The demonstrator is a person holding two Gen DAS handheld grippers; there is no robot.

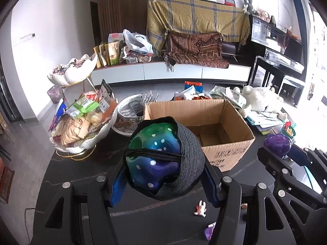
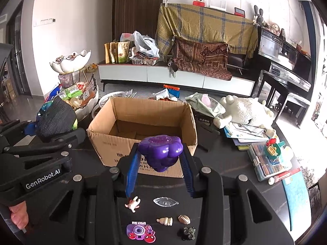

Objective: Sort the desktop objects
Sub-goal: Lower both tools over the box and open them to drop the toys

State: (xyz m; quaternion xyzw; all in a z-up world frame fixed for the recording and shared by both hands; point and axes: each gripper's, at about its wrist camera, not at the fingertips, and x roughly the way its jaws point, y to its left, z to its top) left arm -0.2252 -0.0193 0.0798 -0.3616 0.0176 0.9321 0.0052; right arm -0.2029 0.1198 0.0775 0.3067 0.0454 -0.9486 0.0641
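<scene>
Cardboard box [image 2: 143, 120] stands open-topped mid-table, flaps up; inside only bare cardboard floor visible. Behind it, toward far edge, a round printed bowl [image 1: 130, 114] holds utensils, incl. a dark flat item. Far-left corner: white shell-shaped dish [image 1: 85, 130] on a gold wire stand, heaped w/ snack packets; a second such dish [image 1: 73, 71] sits higher behind it, also filled. Right edge: clear lidded case [image 2: 265, 163] w/ coloured contents, a small green toy on top of it.

Left gripper [image 1: 163, 163] pinches a pouch [image 1: 161, 159] between its blue pads — grey knit outer, blue-green spotted lining, black zip running across left-to-right. Pouch is held off the table, in front of box's near-left corner; long axis roughly upright, mouth toward camera.

Right gripper [image 2: 161, 159] clamps a purple lobed toy [image 2: 161, 153] between its blue pads, raised in front of box's near wall at about rim level. Flat flower-shaped face points up, tapered end down; long axis vertical.

Near edge, under right gripper, small items lie apart on dark table [image 2: 235, 163]: pink-white figure [image 2: 132, 204], clear leaf-shaped dish [image 2: 165, 202], cream piece [image 2: 165, 221], small football [image 2: 184, 219], dark lump [image 2: 187, 233], purple Spider-Man toy [image 2: 141, 230].

Plush sheep [image 2: 245, 110] lies on papers at far-right corner.
</scene>
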